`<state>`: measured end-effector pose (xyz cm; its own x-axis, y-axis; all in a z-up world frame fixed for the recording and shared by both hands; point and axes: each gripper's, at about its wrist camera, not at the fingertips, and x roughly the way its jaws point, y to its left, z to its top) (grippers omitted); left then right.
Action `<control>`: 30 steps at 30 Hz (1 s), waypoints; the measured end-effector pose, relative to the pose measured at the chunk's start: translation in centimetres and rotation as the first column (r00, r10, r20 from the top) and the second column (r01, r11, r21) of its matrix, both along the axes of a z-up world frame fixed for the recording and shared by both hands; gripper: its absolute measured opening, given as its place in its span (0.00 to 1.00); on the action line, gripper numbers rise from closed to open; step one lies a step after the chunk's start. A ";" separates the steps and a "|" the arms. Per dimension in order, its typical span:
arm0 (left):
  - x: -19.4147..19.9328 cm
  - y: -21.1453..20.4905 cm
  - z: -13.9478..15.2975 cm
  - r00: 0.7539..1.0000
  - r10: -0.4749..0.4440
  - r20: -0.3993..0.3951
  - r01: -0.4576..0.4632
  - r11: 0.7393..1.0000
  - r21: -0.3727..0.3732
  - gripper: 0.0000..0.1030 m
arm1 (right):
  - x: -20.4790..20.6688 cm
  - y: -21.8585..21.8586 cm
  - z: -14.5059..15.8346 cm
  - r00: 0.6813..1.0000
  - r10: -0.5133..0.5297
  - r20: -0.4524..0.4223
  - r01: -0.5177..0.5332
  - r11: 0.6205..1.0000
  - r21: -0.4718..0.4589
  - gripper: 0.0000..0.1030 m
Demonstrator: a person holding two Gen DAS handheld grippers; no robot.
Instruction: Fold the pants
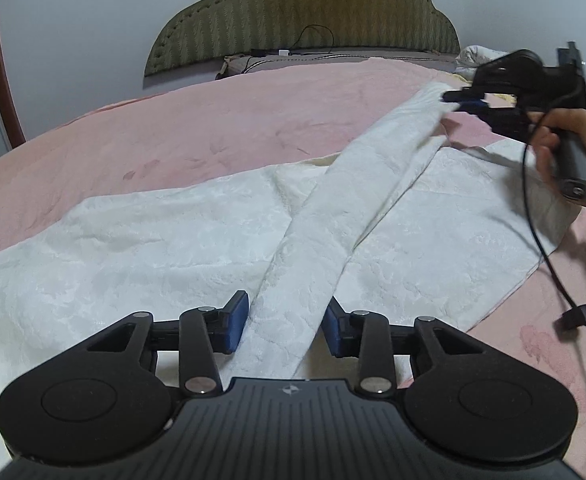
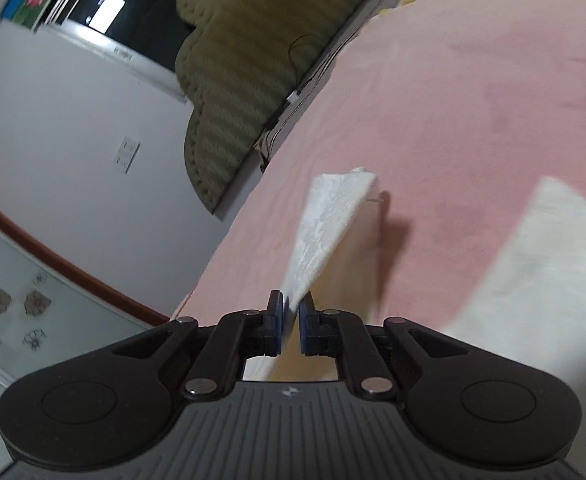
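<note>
The black left gripper (image 1: 285,326) holds its blue-padded fingers (image 1: 235,322) spread wide; the black right gripper (image 2: 291,326), hand-held and tilted, pinches nearly closed.

soft indoor light, mild shadows; fisheye bends edges; right wrist view motion-blurred.

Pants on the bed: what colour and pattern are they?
The pants are white with a faint embossed, floral-looking texture, clearest in the left wrist view.

Both tools share one build: the left gripper (image 1: 284,326) and right gripper (image 2: 291,330) have matte black linkage arms, silver pivot screws, blue-padded jaws, round side discs and a ribbed grey body with a small, seemingly diamond-shaped logo. A bare hand (image 1: 569,140) grips a grey cylindrical handle trailing a black cable (image 1: 541,240).
</note>
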<state>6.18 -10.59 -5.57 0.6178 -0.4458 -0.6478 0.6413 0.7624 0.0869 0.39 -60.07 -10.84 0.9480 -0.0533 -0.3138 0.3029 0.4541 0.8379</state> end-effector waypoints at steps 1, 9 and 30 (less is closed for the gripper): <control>0.0 -0.2 -0.1 1.000 -0.001 0.008 0.001 1.000 0.006 0.42 | -0.1 -0.5 -0.4 1.000 0.016 0.001 -0.016 1.000 0.016 0.08; -0.2 -1.5 -0.3 0.999 0.006 0.039 -0.008 0.999 0.045 0.43 | 1.7 -2.3 -2.8 1.000 -0.001 -0.019 0.003 0.990 0.141 0.22; -2.1 -4.0 1.1 0.988 -0.068 0.139 0.064 0.997 0.036 0.50 | -6.3 0.0 8.0 0.941 0.076 0.329 -0.063 0.997 -0.051 0.06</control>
